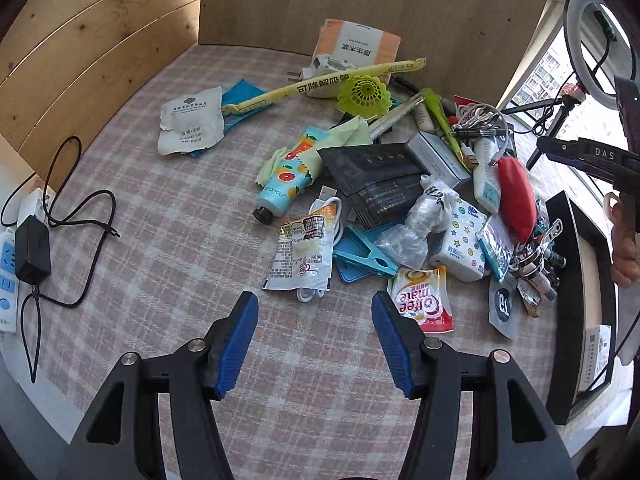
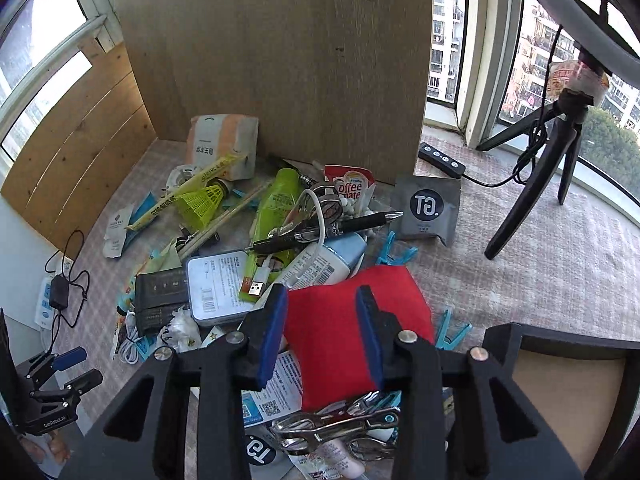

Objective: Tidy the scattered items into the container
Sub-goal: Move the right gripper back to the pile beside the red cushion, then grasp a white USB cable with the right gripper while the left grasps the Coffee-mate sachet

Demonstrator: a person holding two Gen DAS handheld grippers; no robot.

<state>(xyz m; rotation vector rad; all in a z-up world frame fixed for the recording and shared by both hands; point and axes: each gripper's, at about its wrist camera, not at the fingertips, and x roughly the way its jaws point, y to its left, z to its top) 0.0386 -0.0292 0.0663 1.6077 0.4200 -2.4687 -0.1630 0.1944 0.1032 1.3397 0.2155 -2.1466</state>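
Note:
A heap of small items lies on the checked cloth (image 1: pixel 160 220). My left gripper (image 1: pixel 315 304) is open and empty, hovering just short of a white sachet (image 1: pixel 302 254) and a Coffee mate packet (image 1: pixel 424 300). My right gripper (image 2: pixel 322 298) is open above a red pouch (image 2: pixel 344 332), which also shows in the left wrist view (image 1: pixel 516 196). The black-rimmed container (image 1: pixel 576 288) stands at the right; its corner shows in the right wrist view (image 2: pixel 560 360). A black pen (image 2: pixel 332 228), a metal tin (image 2: pixel 216 284) and a yellow shuttlecock (image 2: pixel 202 202) lie in the heap.
Wooden panels (image 2: pixel 280 60) wall the back and left. A tripod (image 2: pixel 536 176) with a ring light stands at the right by the window. A black adapter with cable (image 1: pixel 34 248) and a power strip (image 1: pixel 8 276) lie at the left edge. Metal clips (image 2: pixel 332 424) lie near my right gripper.

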